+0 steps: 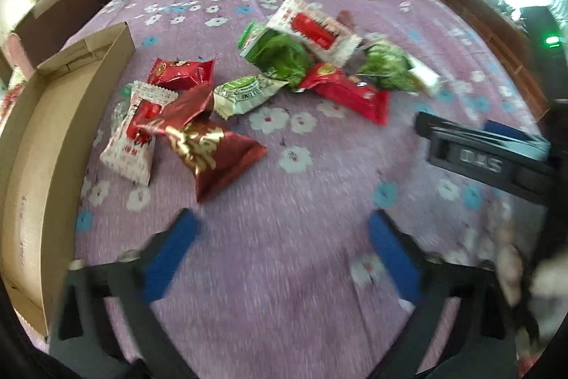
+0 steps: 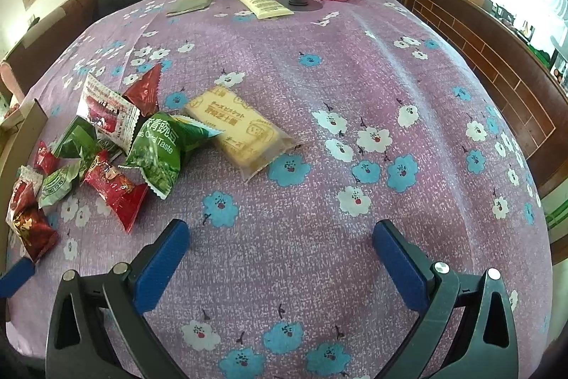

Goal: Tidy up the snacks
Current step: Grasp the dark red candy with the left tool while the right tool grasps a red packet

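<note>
Both the left hand-held gripper (image 1: 282,245) and the right hand-held gripper (image 2: 280,253) are held open and empty above the table (image 2: 355,66). Snacks (image 1: 220,95) are heaped beside the box (image 1: 42,137); overlapping packets could be pinched together.

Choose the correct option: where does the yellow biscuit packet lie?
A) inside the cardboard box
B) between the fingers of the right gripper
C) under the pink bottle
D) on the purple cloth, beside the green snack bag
D: the yellow biscuit packet lies flat on the purple cloth, its end beside the green snack bag.
</note>
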`<state>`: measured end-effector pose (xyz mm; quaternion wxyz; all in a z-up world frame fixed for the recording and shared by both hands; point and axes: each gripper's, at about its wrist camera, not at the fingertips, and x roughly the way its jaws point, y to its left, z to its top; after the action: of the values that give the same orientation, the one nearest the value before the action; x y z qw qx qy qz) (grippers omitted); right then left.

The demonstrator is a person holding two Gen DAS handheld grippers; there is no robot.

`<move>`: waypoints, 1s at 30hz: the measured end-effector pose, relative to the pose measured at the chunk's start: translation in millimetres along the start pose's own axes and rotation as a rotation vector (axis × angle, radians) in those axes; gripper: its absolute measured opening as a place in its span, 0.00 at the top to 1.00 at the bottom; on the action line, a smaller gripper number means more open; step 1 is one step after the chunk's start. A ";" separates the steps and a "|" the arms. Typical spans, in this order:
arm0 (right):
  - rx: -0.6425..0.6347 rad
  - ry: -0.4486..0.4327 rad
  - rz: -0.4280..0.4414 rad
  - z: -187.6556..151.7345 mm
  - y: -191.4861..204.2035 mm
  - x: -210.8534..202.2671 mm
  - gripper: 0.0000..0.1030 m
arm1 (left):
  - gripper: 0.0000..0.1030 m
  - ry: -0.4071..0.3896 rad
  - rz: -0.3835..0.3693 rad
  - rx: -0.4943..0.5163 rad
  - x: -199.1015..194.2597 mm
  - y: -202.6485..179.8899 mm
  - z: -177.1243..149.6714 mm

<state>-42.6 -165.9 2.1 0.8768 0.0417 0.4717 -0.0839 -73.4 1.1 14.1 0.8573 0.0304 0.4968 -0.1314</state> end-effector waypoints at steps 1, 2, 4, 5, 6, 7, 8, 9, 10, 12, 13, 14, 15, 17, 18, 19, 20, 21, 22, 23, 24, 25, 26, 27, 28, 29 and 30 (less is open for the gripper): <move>-0.015 -0.001 0.007 0.2 -0.4 -1.4 0.04 | 0.26 -0.004 -0.058 -0.007 -6.9 4.3 -2.1; -0.024 -0.009 0.010 0.6 -1.0 -4.5 0.09 | 0.29 -0.015 -0.110 -0.018 -15.6 10.5 -3.9; -0.029 -0.033 0.043 0.3 -2.8 -15.3 0.18 | 0.30 -0.076 -0.151 -0.026 -38.0 27.0 -7.6; -0.029 -0.055 0.080 0.7 -3.6 -23.4 0.18 | 0.30 -0.108 -0.149 -0.030 -47.2 35.6 -8.8; -0.038 -0.081 0.132 1.7 -2.9 -32.1 0.18 | 0.30 -0.145 -0.149 -0.046 -58.5 48.3 -10.4; -0.054 -0.104 0.191 3.1 -0.8 -39.7 0.18 | 0.30 -0.172 -0.163 -0.062 -65.7 59.0 -11.4; -0.080 -0.121 0.266 5.3 3.4 -46.2 0.18 | 0.30 -0.201 -0.189 -0.082 -72.5 72.0 -12.4; -0.103 -0.122 0.323 7.7 8.1 -49.0 0.18 | 0.30 -0.210 -0.201 -0.101 -75.7 81.3 -12.2; -0.126 -0.120 0.375 10.3 14.3 -50.1 0.21 | 0.30 -0.209 -0.196 -0.121 -77.0 91.7 -11.2; -0.173 -0.111 0.444 17.5 30.5 -48.1 0.29 | 0.33 -0.204 -0.166 -0.138 -76.9 102.2 -9.1; -0.198 -0.106 0.464 20.2 39.0 -45.9 0.33 | 0.37 -0.192 -0.172 -0.143 -75.2 105.8 -7.6; -0.222 -0.101 0.481 21.2 46.3 -43.3 0.35 | 0.45 -0.180 -0.195 -0.144 -71.6 106.8 -6.4; -0.248 -0.091 0.489 23.1 54.2 -38.4 0.40 | 0.50 -0.172 -0.219 -0.142 -69.7 106.0 -5.4; -0.293 -0.065 0.495 25.6 65.5 -28.4 0.44 | 0.54 -0.161 -0.235 -0.114 -64.8 97.6 -2.4; -0.311 -0.052 0.491 26.0 70.5 -23.0 0.46 | 0.55 -0.157 -0.240 -0.098 -64.5 94.4 -1.8; -0.323 -0.042 0.479 23.0 73.0 -20.7 0.47 | 0.55 -0.153 -0.243 -0.082 -62.1 89.2 -0.4; -0.330 -0.033 0.472 22.3 75.2 -16.4 0.47 | 0.55 -0.148 -0.250 -0.078 -59.3 85.4 1.4; -0.334 -0.024 0.471 21.3 77.1 -12.1 0.47 | 0.55 -0.142 -0.258 -0.077 -58.2 84.7 2.5; -0.336 -0.015 0.469 21.4 77.8 -8.7 0.47 | 0.55 -0.133 -0.261 -0.075 -54.0 82.0 5.6; -0.335 -0.011 0.464 20.8 77.8 -6.4 0.47 | 0.55 -0.123 -0.251 -0.073 -48.4 79.6 9.3; -0.335 -0.007 0.467 19.8 78.0 -5.2 0.49 | 0.55 -0.116 -0.239 -0.075 -43.5 78.4 12.6; -0.333 0.002 0.472 18.2 77.8 -3.5 0.54 | 0.55 -0.105 -0.231 -0.082 -36.8 77.6 15.3; -0.332 0.008 0.468 17.6 78.2 -1.0 0.58 | 0.55 -0.092 -0.230 -0.092 -30.0 77.7 18.8; -0.332 -0.002 0.459 17.0 77.6 -2.3 0.63 | 0.55 -0.084 -0.230 -0.099 -25.0 78.6 21.1; -0.328 -0.002 0.454 16.4 76.3 -2.7 0.70 | 0.55 -0.077 -0.228 -0.108 -19.2 78.9 24.5; -0.317 0.003 0.455 17.3 73.4 -2.3 0.73 | 0.55 -0.070 -0.227 -0.114 -13.5 78.4 28.1; -0.306 0.008 0.462 17.2 71.0 -2.8 0.81 | 0.55 -0.064 -0.224 -0.112 -9.1 77.1 31.0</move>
<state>-16.8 -98.5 13.5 0.8668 0.0155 0.4604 0.1908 -31.9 71.5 31.5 0.8530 -0.0777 0.4761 -0.1993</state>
